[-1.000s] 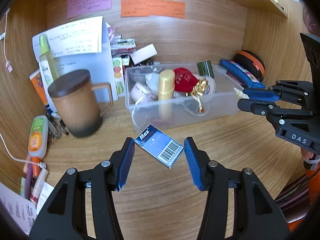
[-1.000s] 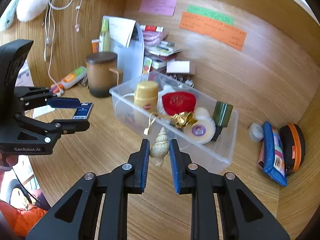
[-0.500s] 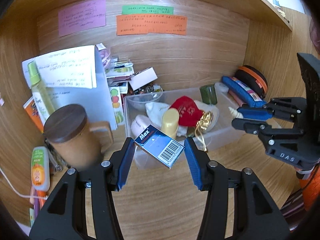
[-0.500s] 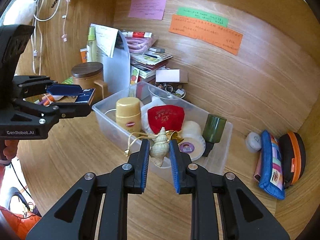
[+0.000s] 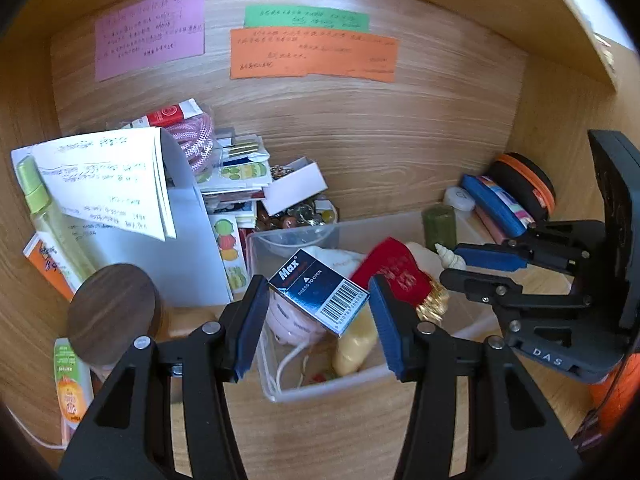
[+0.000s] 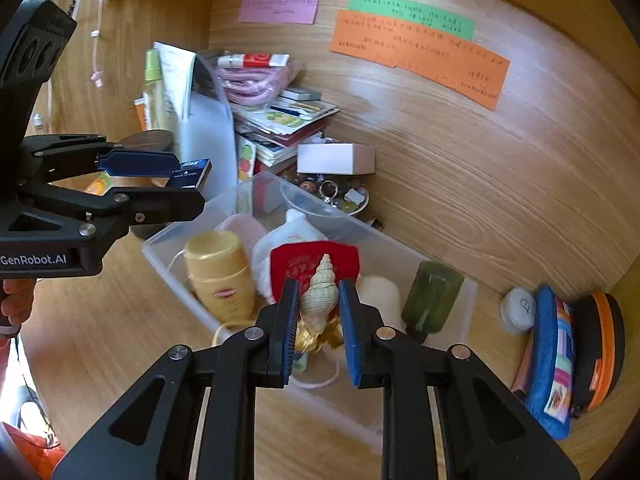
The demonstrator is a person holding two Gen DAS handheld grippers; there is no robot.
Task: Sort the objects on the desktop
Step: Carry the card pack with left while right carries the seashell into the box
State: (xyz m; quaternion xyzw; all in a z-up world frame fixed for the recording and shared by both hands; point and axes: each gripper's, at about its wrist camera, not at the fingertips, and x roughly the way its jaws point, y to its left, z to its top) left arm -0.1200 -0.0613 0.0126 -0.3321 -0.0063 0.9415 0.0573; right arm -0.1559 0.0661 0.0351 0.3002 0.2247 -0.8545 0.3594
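Two grippers hang over the clear box, and each one has something in it. Left of the box stands a mug with a brown lid on the table. The left gripper pinches a small blue packet above the left end of the box, but only by its corners. The packet is tilted, so it could slip and land outside the box. The right gripper is pressed onto a shell above the middle of the box, over a red pouch. The shell is smooth and pointy, so it might roll, pop out sideways, or bump the green bottle at the right end of the box.
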